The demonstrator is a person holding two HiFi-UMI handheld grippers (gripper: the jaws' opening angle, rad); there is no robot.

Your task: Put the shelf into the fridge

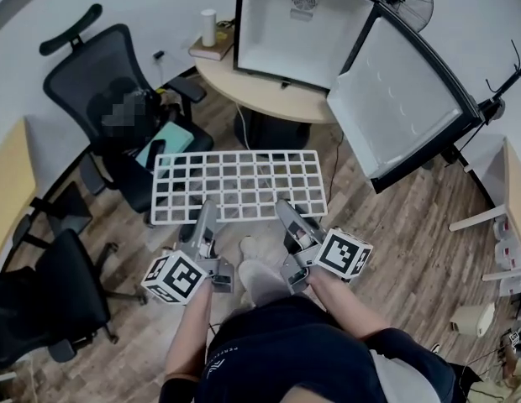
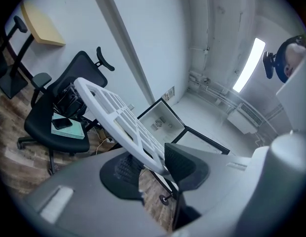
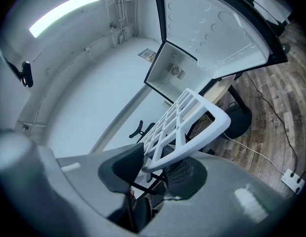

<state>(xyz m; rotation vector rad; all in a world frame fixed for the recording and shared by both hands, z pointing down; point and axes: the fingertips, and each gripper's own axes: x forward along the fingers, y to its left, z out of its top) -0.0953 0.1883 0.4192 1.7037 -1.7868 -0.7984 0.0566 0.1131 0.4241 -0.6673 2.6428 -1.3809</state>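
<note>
We carry the grid shelf (image 1: 239, 185) level in mid-air, well short of the open fridge (image 1: 298, 36). The left tool (image 1: 207, 214) and right tool (image 1: 287, 214) each clamp its near edge. Next we should feed it in squarely.

Smooth white plastic shelf (image 1: 244, 215); matt wood-grain floor (image 1: 412, 225); black mesh chair (image 1: 80, 78).

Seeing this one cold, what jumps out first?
A white grid shelf held level in mid-air, its near edge gripped by the left gripper and right gripper. Beyond it, an empty white fridge stands on a round table, its door swung wide open.
</note>
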